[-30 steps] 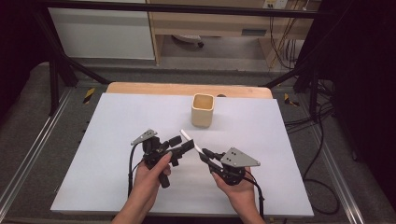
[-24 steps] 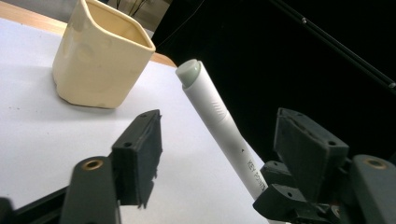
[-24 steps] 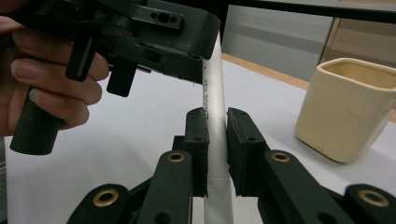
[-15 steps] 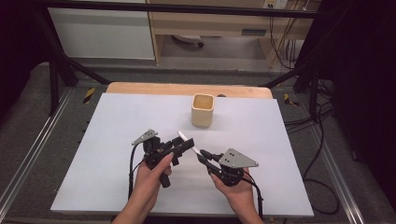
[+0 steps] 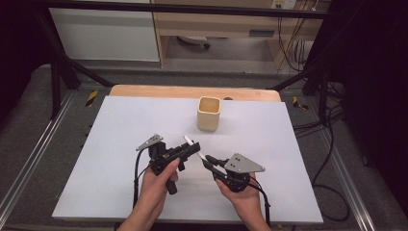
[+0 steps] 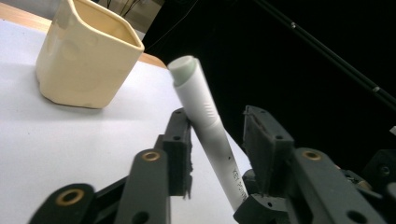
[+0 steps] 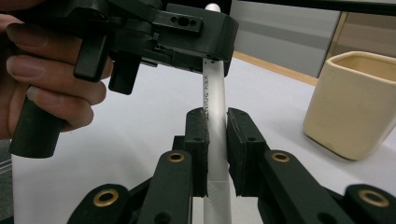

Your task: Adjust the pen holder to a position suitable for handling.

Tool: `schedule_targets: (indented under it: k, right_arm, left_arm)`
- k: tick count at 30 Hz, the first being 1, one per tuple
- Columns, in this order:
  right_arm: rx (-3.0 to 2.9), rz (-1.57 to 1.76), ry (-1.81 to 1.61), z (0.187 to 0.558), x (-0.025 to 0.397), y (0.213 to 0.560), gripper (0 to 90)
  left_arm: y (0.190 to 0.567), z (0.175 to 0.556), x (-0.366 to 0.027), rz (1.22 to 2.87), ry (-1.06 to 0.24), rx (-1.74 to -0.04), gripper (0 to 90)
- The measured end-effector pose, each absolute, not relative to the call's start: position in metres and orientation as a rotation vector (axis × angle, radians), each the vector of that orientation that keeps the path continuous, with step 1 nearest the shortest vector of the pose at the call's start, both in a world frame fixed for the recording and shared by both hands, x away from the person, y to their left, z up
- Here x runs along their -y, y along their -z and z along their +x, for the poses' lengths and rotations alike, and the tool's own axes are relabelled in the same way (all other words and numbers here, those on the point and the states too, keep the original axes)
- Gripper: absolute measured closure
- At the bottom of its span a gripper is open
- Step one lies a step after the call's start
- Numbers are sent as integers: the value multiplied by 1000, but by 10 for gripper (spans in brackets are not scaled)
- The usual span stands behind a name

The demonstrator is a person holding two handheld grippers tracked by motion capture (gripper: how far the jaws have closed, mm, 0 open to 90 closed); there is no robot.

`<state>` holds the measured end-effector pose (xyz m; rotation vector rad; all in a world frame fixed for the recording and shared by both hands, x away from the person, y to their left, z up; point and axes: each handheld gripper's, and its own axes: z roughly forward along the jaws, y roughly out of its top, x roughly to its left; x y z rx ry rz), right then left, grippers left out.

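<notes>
- Both my hands sit much where they were a second ago; my left gripper has edged slightly toward the right one, so the white plastic marker pen now bridges the two tools.
- Judging by this, I am mid hand-over: the pen passes between grippers, held above the white table top, short of the cream ceramic square cup.
- My right gripper is clenched on the pen's barrel, pads pressed flat against both sides in the right gripper view.
- My left gripper's jaws stand apart in the left gripper view; the pen leans against one pad, with a clear gap to the other, so that grip looks released or not yet closed.
- Next move, as I judge it: settle which gripper carries the pen, let the other go cleanly, then lift the pen upright over the cup's mouth.
- Releasing both at once would drop the pen onto the table.
</notes>
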<state>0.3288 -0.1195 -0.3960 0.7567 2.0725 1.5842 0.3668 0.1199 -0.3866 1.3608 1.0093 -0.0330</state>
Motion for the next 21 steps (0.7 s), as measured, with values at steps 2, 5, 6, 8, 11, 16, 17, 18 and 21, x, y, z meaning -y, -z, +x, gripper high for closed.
schedule_targets:
  k: [2, 5, 6, 8, 11, 16, 17, 18, 21]
  right_arm:
    - [-2077, 756, -1582, 329, 119, 396, 789]
    - [-2081, 759, -1580, 329, 119, 397, 789]
    - [-2081, 759, -1581, 329, 118, 397, 789]
    - [-2080, 757, -1583, 329, 117, 397, 789]
    - [-2082, 758, -1586, 330, 116, 398, 789]
    - [-2086, 758, -1589, 330, 117, 398, 789]
    - [-2088, 758, -1588, 330, 117, 398, 789]
    - [-2088, 759, -1589, 330, 117, 398, 788]
    - [-2094, 760, -1598, 330, 117, 399, 788]
  left_arm:
    - [387, 366, -120, 1363, 33, -1003, 669]
    - [387, 364, -120, 1357, 34, -989, 732]
    - [387, 364, -120, 1349, 37, -985, 755]
    - [386, 363, -119, 1334, 52, -976, 775]
    - [386, 362, -119, 1336, 45, -970, 784]
    - [386, 361, -118, 1337, 40, -967, 786]
    - [386, 361, -118, 1338, 38, -965, 786]
    - [386, 361, -118, 1340, 35, -965, 786]
    - [386, 361, -118, 1344, 32, -957, 786]
